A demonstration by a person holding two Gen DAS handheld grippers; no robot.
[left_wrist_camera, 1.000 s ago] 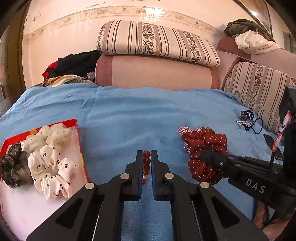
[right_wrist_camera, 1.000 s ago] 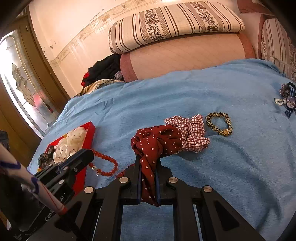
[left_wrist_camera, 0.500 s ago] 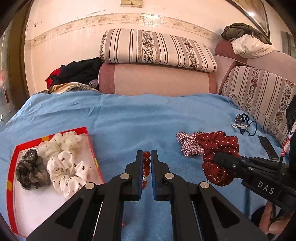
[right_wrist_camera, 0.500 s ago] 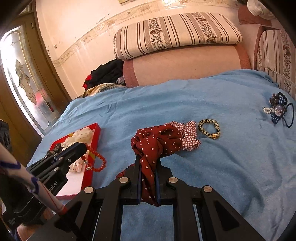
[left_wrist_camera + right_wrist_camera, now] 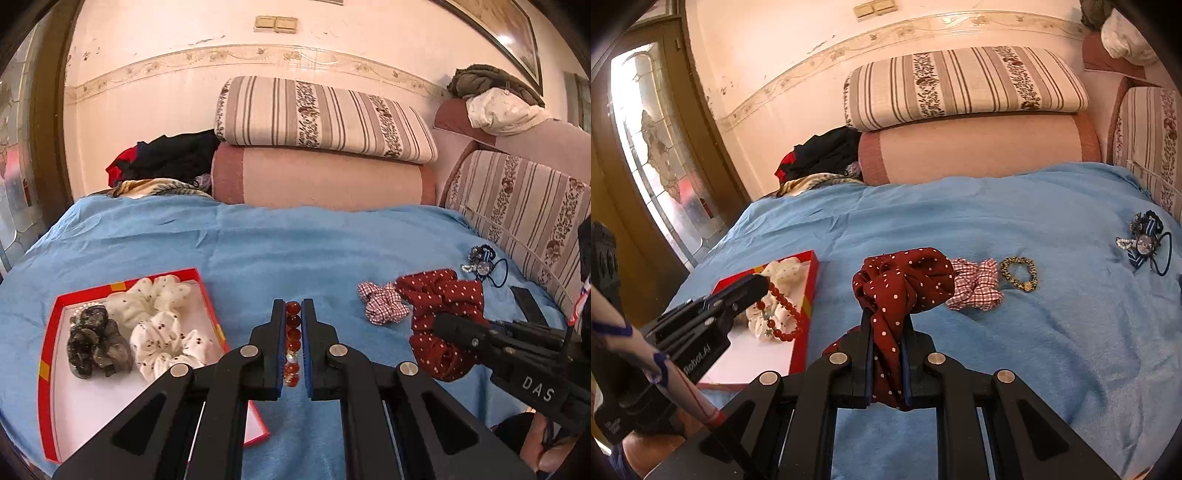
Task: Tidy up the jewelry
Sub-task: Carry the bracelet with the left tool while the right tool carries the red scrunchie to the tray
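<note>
The left gripper [image 5: 293, 314] pinches a red bead bracelet [image 5: 292, 341], which hangs over the right part of the red tray [image 5: 50, 325] holding white [image 5: 157, 325] and grey scrunchies [image 5: 94, 341]. The right gripper [image 5: 886, 325] clamps a dark red polka-dot scrunchie [image 5: 903, 282] above the blue bedspread [image 5: 1015, 218]. A checked scrunchie [image 5: 975, 286] and leopard-print hair tie [image 5: 1019, 273] lie just right of it.

A string of round red glass-like beads [image 5: 783, 314] hangs over the red-rimmed white tray [image 5: 51, 373], right of the cream dotted fabric scrunchies [image 5: 159, 321] inside it.
</note>
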